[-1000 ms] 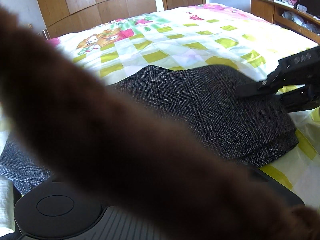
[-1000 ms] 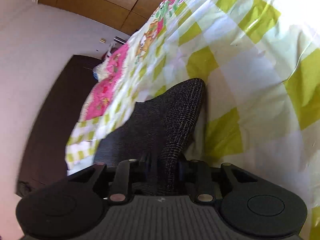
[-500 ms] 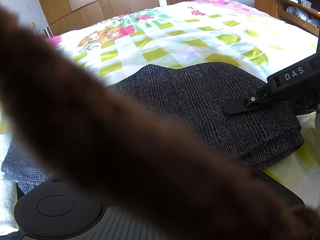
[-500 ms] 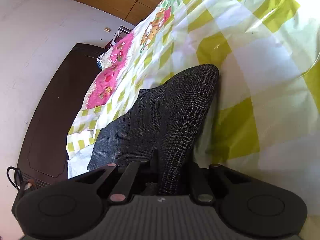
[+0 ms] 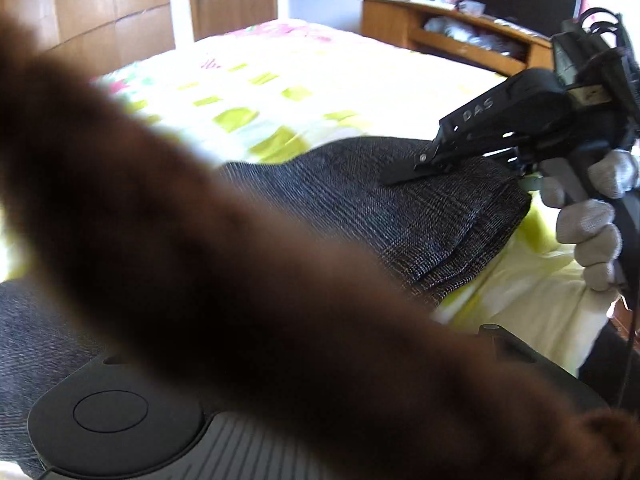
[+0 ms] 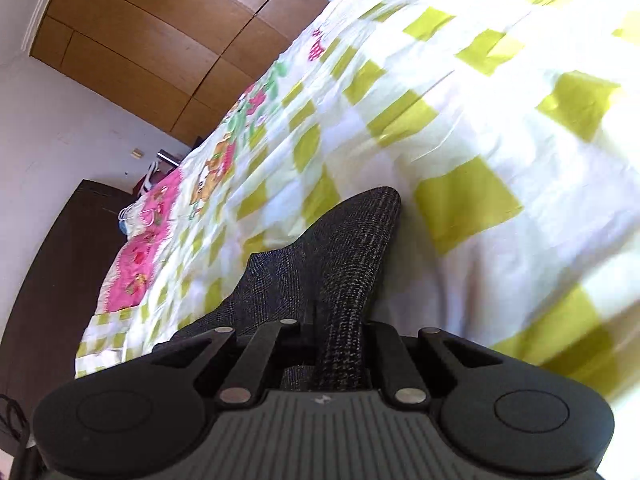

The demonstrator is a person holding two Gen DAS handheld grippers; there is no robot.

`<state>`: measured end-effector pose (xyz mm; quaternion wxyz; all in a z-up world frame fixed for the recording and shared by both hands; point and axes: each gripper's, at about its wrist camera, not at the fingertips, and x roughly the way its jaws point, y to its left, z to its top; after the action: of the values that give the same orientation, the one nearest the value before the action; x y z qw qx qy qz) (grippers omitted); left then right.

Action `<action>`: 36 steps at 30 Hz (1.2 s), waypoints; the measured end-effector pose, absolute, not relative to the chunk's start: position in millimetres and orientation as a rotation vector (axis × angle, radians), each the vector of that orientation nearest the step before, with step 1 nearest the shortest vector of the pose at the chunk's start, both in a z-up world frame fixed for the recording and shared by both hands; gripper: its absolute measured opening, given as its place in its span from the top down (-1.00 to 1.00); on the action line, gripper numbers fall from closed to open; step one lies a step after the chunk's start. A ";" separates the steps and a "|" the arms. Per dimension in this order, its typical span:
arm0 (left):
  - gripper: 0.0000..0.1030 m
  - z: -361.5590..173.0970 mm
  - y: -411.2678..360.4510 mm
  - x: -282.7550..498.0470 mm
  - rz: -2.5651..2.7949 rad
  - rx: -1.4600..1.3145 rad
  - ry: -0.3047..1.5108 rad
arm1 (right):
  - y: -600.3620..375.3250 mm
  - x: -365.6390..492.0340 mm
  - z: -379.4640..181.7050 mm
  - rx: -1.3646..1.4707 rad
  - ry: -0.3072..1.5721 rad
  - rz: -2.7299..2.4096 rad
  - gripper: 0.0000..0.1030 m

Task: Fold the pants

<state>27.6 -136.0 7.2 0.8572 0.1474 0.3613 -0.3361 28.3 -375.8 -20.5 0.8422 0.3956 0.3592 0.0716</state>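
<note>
Bed: the bed with the white, yellow-green checked and pink cartoon-print cover carries the work; treat it as soft ground that gives under pressure.
Pants: the dark grey woven check pants lie folded in several layers on the near part of the bed, the stacked fold edges showing at the right end in the left wrist view.
Long axis: in the left wrist view the bundle runs roughly left to right, from beneath your left gripper toward the layered end by your right one. Which end is the waist cannot be told.
Obstruction: a blurred brown furry strip crosses the left wrist view and hides the left gripper's fingers.
Right hand: your hand in a light grey knit glove holds the handle of the right gripper.
Right gripper: clamped on the thick fold of fabric that runs up between its fingers.
Left gripper: fingers hidden; you cannot tell whether they are parted or closed.
Step in hand: judged as carrying or settling the last fold. Keep all layers pinched together, move both ends level, and lay the edge square over the layers beneath before releasing.
Risk: inner layers may slip out and skew the stack.
</note>
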 end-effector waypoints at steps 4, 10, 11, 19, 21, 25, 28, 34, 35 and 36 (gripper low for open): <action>-0.22 16.6 -119.9 24.2 -0.674 0.337 0.670 | -375.9 22.5 -24.2 0.812 0.775 0.098 0.52; -0.22 10.5 -98.9 61.2 -0.488 0.278 0.609 | -368.8 22.0 -18.9 0.761 0.796 0.040 0.52; -0.22 6.9 -99.5 66.0 -0.488 0.268 0.612 | -367.6 21.8 -17.9 0.751 0.803 0.032 0.51; -0.24 -9.8 -95.8 51.9 -0.465 0.337 0.584 | -349.9 25.0 -0.4 0.656 0.821 -0.014 0.51; -0.28 -11.7 -92.7 52.4 -0.477 0.371 0.605 | -346.3 25.6 3.3 0.653 0.819 -0.018 0.52; -0.29 -22.8 -87.0 44.6 -0.513 0.411 0.617 | -337.6 26.9 20.8 0.651 0.787 -0.007 0.52; -0.30 -8.7 -72.3 37.7 -0.539 0.363 0.619 | -323.8 27.1 41.9 0.596 0.761 0.012 0.52; -0.30 12.5 -22.1 33.0 -0.393 0.362 0.565 | -274.0 36.2 79.5 0.440 0.729 0.075 0.51; -0.30 13.6 -14.4 33.5 -0.365 0.371 0.564 | -262.6 38.9 84.3 0.400 0.729 0.086 0.51; -0.30 14.0 -7.0 34.2 -0.337 0.380 0.568 | -246.8 41.6 89.8 0.351 0.728 0.098 0.51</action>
<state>34.2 -7.0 14.0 0.9284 0.1852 0.2770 -0.1643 41.6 -246.8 89.8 0.9182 0.1706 0.3542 0.0476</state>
